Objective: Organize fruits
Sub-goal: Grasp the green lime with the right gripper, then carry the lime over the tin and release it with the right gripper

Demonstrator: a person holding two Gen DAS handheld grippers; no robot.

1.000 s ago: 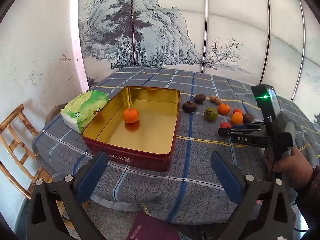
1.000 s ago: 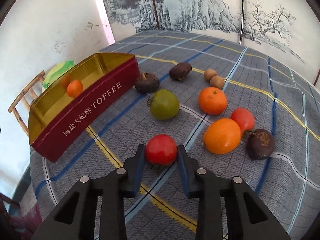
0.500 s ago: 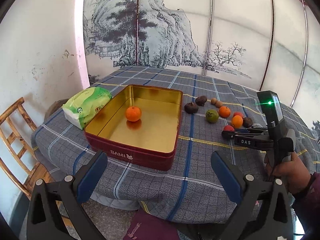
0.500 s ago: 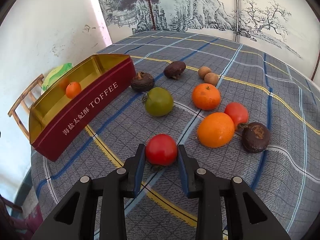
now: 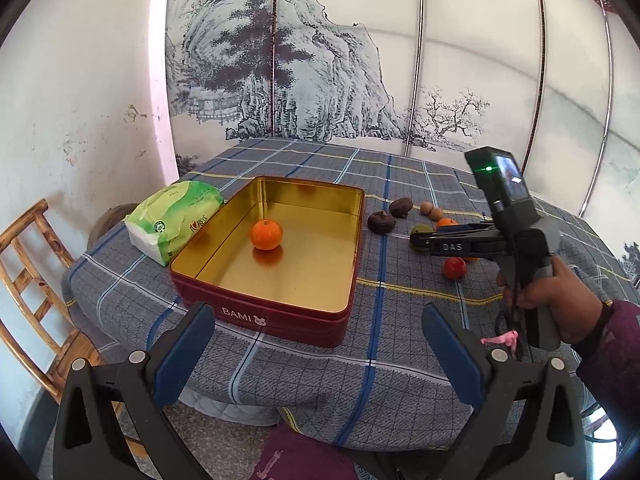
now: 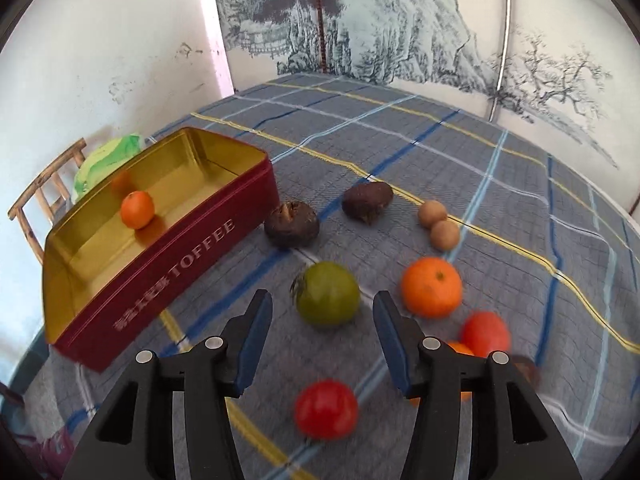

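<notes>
Red tomato (image 6: 326, 409) now free behind widened right hand-held gripper (image 6: 322, 344) jaws.

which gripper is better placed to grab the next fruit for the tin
Right. The right gripper has just opened, leaving the red tomato on the cloth, and now hangs open among the loose fruit facing the green tomato. The left gripper is open off the table's near edge, before the tin, with no fruit close.

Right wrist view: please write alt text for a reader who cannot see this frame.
The right gripper, its jaws just opened with nothing between them, hangs over a plaid tablecloth, a red tomato below it and a green fruit ahead. To the left a red toffee tin holds one orange; more fruits lie loose to the right.
</notes>
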